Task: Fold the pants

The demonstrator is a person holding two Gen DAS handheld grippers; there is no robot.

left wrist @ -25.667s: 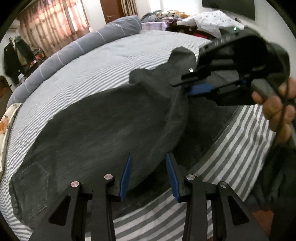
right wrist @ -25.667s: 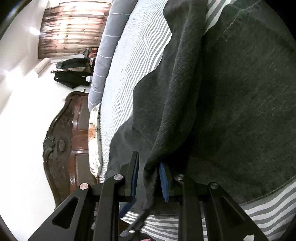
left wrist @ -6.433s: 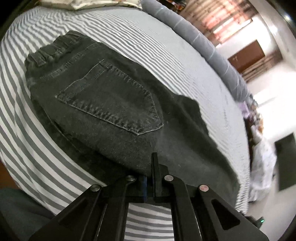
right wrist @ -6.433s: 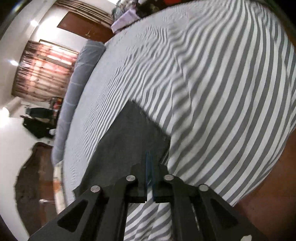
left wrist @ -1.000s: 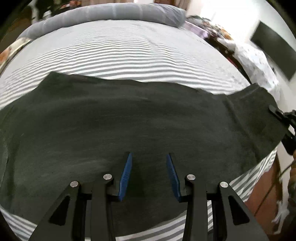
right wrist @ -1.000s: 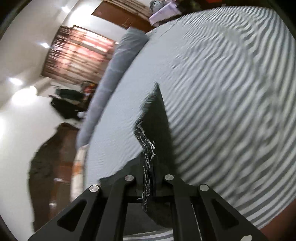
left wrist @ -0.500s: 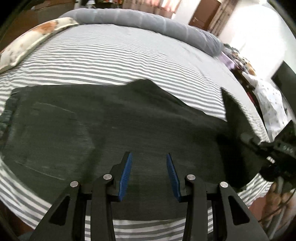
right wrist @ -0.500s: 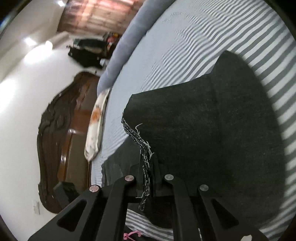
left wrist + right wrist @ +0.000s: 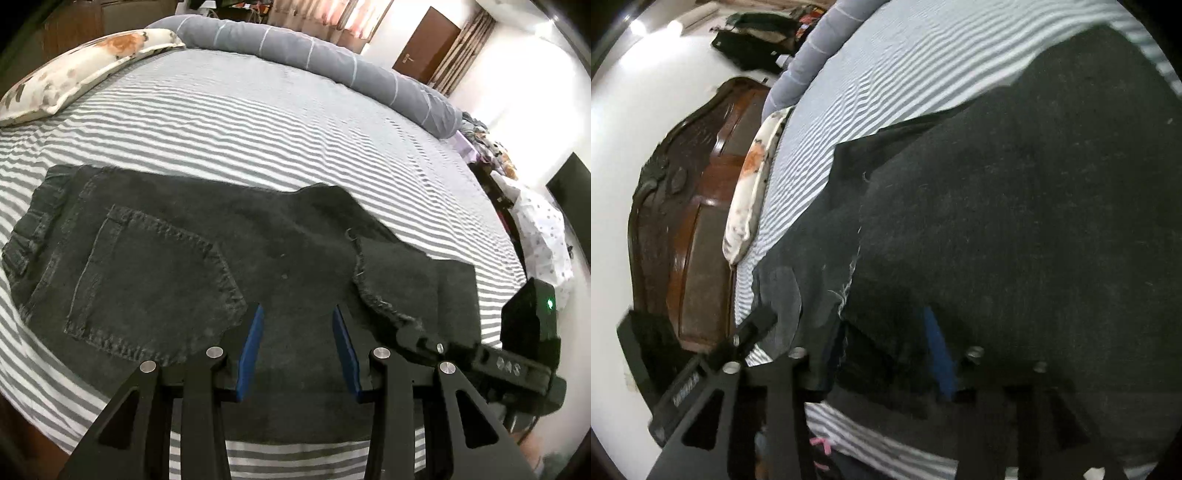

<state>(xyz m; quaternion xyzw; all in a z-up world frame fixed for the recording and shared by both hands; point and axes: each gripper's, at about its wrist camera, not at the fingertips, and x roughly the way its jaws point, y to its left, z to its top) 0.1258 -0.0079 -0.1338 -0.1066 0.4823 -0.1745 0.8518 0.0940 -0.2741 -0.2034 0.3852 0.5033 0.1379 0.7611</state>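
While the pants (image 9: 229, 266) lie flat on the striped bed (image 9: 295, 122), leg end folded over at right, the left gripper (image 9: 297, 347) hovers wide apart above them. From the right wrist, the right gripper (image 9: 890, 354) stands wide, hem (image 9: 849, 273) lying loose between its fingers.

Before me a grey-and-white striped bedsheet (image 9: 280, 125), a long grey bolster (image 9: 317, 51) along its far edge, a floral pillow (image 9: 74, 77) at my left, a carved wooden headboard (image 9: 683, 206), perhaps dark clothes (image 9: 753, 40) hanging beyond, blurred.
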